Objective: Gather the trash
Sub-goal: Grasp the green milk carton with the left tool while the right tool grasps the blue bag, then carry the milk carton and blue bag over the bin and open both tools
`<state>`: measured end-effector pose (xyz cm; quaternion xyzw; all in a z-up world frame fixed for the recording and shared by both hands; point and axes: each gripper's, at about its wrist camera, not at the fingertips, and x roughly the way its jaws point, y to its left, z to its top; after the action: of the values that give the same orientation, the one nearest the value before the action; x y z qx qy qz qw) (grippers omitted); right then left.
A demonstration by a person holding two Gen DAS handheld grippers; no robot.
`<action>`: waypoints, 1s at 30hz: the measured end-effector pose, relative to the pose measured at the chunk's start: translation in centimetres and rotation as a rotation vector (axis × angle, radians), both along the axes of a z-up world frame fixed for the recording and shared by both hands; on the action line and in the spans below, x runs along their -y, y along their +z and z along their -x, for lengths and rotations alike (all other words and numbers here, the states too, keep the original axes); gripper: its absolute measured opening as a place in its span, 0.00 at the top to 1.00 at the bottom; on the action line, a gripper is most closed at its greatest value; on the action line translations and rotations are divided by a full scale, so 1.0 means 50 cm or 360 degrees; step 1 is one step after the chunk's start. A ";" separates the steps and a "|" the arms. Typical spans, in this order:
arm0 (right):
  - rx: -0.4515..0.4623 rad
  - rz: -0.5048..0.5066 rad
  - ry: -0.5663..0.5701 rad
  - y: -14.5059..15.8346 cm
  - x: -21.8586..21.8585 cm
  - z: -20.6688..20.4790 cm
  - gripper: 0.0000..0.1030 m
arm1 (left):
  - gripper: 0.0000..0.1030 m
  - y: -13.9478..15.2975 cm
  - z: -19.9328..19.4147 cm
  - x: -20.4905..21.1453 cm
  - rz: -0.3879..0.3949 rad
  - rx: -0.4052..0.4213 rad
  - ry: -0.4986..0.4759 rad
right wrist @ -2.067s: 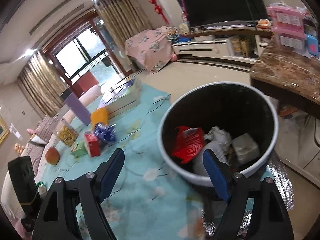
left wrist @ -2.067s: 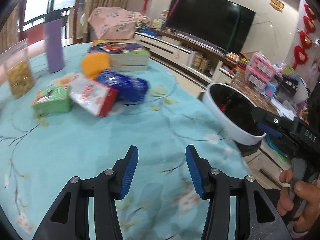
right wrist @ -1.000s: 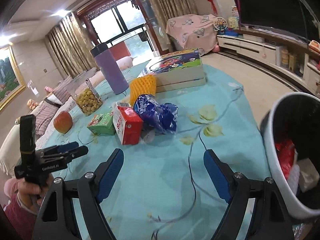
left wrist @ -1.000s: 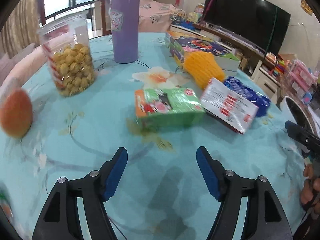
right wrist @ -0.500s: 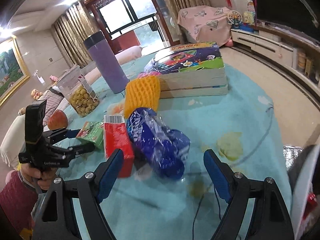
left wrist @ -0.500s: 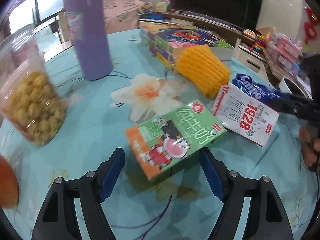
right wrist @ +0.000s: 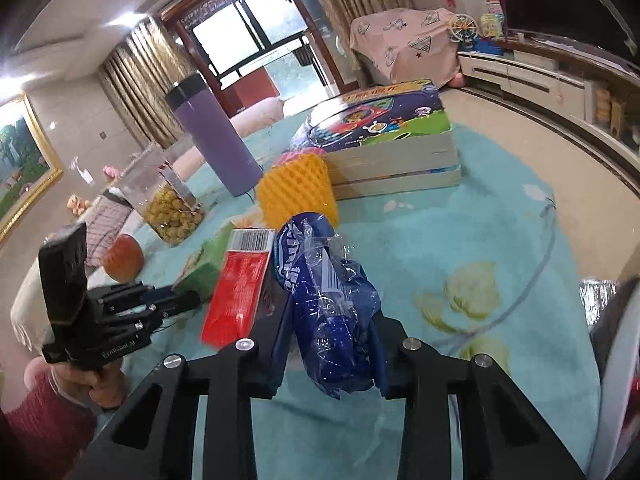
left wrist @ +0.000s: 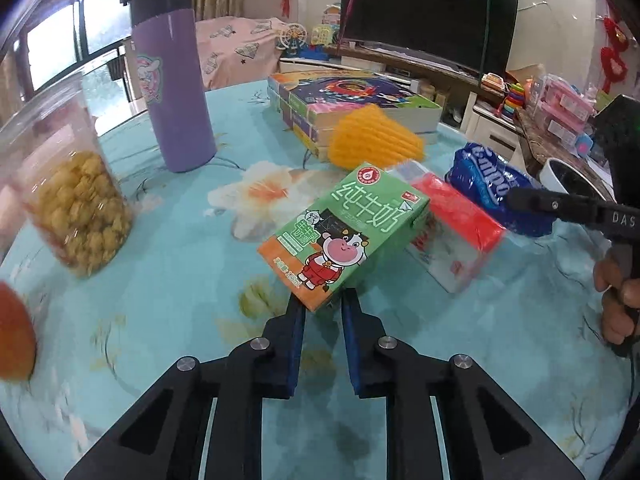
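A green milk carton lies tilted on the turquoise tablecloth. Its near corner sits between the pads of my left gripper, whose jaws are closing and pinch it. Beside the green carton lies a red carton, then a crumpled blue plastic wrapper. In the right wrist view the blue wrapper fills the gap of my right gripper. That gripper's jaws are closing too, and its pads squeeze the wrapper's sides. The red carton lies just left of it, with the left gripper further left.
A yellow foam net, a stack of books, a purple tumbler, a clear snack jar and a round orange fruit stand further back. The white-rimmed trash bin stands off the table's right side.
Both grippers came in over the cluster and their jaws narrowed: the left onto the green carton's corner, the right around the blue wrapper. The green carton now tilts.
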<state>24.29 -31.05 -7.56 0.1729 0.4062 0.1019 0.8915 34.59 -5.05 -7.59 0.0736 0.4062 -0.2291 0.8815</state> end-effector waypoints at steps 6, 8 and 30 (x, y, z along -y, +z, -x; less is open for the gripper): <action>0.0041 -0.0034 -0.0066 0.024 0.010 0.082 0.67 | 0.84 0.014 0.116 0.000 0.0097 -0.0016 0.0092; 0.0044 -0.0050 -0.0084 0.029 0.014 0.108 0.67 | 0.84 0.022 0.151 0.004 0.0123 -0.0008 0.0116; 0.0076 -0.0041 -0.0398 0.063 0.137 0.331 0.67 | 0.84 0.075 0.295 0.194 0.0111 -0.0001 -0.0171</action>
<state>7.74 -37.90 -4.40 0.2312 0.3588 -0.0007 0.9043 19.86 -14.73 -3.86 0.0644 0.3936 -0.2902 0.8699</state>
